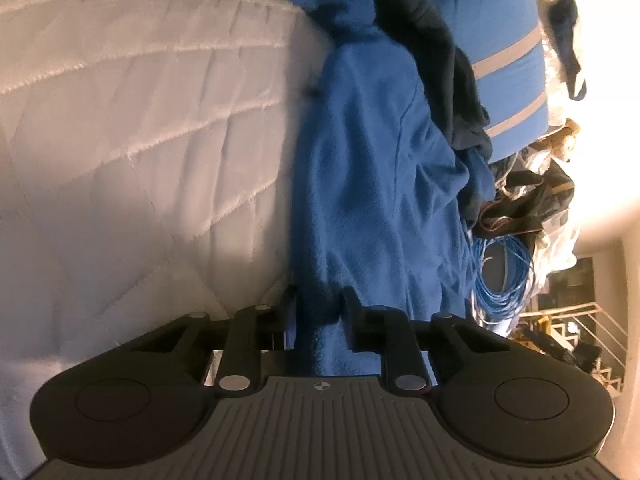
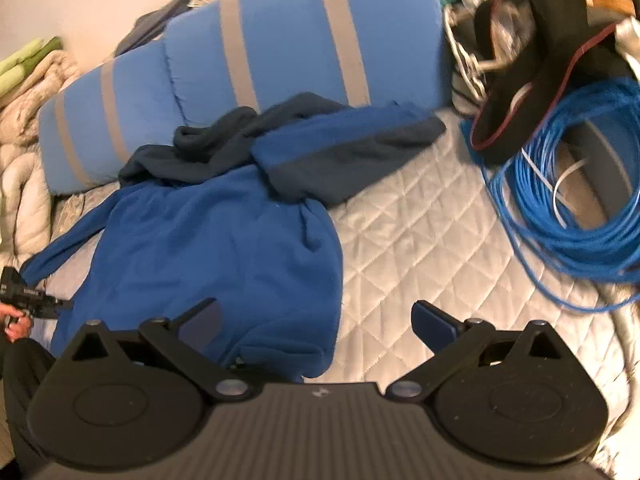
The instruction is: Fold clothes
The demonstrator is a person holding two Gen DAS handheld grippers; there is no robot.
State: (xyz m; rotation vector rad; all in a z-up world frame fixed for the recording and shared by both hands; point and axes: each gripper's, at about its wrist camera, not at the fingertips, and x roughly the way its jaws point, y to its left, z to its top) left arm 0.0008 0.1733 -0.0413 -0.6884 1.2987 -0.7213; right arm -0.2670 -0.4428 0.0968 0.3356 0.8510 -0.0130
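Where blue fleece (image 2: 216,248) ends, bare quilt (image 2: 420,232), cable coil (image 2: 568,216) beyond

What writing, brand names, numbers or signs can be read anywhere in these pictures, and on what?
No readable words or numbers anywhere.
Left gripper: a small white round emblem on the ribbed grey body, no letters.
Right gripper: a small white mark on the ribbed body, too blurred to read.
Blue fleece garment, striped blue roll, blue cable coil: no print or label visible.
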